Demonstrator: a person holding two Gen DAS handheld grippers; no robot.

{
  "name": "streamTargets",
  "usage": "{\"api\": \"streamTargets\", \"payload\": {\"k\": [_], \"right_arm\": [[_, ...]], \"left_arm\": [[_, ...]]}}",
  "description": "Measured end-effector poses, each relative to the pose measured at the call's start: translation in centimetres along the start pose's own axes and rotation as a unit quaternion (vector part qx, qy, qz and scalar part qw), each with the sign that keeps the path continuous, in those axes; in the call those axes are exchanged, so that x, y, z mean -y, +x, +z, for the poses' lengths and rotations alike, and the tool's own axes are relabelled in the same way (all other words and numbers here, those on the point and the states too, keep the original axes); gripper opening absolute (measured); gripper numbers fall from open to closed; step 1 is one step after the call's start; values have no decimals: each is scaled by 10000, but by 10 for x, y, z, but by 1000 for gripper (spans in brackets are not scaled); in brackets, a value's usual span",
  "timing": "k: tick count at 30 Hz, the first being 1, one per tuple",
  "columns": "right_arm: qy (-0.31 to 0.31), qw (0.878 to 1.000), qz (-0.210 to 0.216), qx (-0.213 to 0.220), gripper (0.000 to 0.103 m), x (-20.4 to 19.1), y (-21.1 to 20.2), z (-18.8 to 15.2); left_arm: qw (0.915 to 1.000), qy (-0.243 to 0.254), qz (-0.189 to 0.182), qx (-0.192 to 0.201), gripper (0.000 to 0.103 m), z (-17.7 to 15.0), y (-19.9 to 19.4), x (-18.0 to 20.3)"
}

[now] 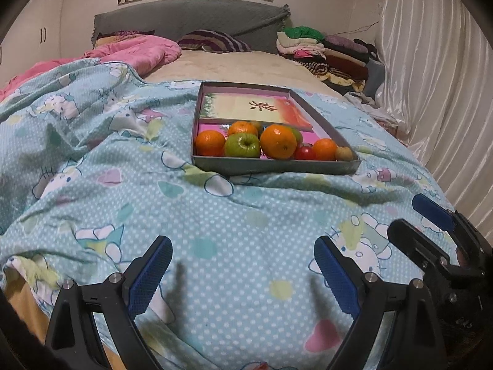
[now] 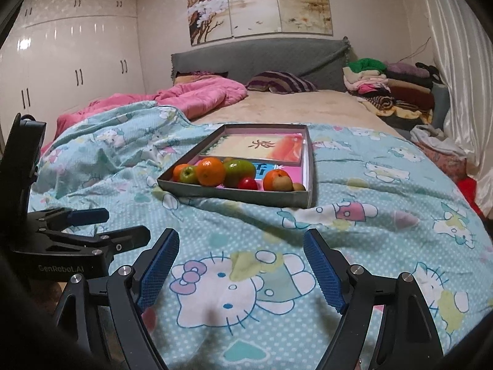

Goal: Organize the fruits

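A shallow grey box (image 1: 277,166) lies on the blue cartoon-print quilt (image 1: 123,185). Its near part holds several fruits: oranges (image 1: 278,141), a green apple (image 1: 242,145), a small red fruit (image 1: 304,153) and a small brown fruit (image 1: 344,153). The far part holds a printed card (image 1: 252,108). My left gripper (image 1: 243,246) is open over bare quilt, well short of the box. My right gripper (image 1: 405,214) shows at its right. In the right wrist view the box (image 2: 234,195) and fruits (image 2: 211,171) lie ahead of my right gripper (image 2: 242,237), which is open and empty. The left gripper (image 2: 128,223) sits beside it.
A pink quilt (image 2: 197,95) is bunched at the back left and a striped pillow (image 2: 280,82) lies by the grey headboard (image 2: 262,55). Folded clothes (image 2: 391,86) are stacked at the back right. A white curtain (image 1: 431,92) hangs along the right, wardrobes (image 2: 61,71) on the left.
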State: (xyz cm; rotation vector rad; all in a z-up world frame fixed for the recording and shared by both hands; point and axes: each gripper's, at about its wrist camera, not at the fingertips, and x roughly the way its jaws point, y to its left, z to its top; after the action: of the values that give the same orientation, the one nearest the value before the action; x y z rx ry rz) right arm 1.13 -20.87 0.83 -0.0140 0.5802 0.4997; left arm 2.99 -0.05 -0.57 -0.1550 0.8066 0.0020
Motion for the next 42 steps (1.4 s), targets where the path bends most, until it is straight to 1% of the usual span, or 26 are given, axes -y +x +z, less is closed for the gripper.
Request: {"api": "streamTargets", "payload": {"k": [5, 9, 16, 42], "right_arm": [[39, 10000, -59, -25, 84, 3, 5, -2], [94, 9999, -69, -61, 84, 6, 9, -4], [82, 9998, -86, -130, 84, 7, 15, -7], [58, 9998, -91, -157, 84, 9, 19, -9]], "left_arm": [[10000, 52, -19, 42, 93, -3, 0, 4], [10000, 9, -34, -50, 94, -4, 4, 4], [10000, 12, 29, -41, 94, -3, 5, 2], [9999, -53, 127, -35, 93, -3, 8, -2]]}}
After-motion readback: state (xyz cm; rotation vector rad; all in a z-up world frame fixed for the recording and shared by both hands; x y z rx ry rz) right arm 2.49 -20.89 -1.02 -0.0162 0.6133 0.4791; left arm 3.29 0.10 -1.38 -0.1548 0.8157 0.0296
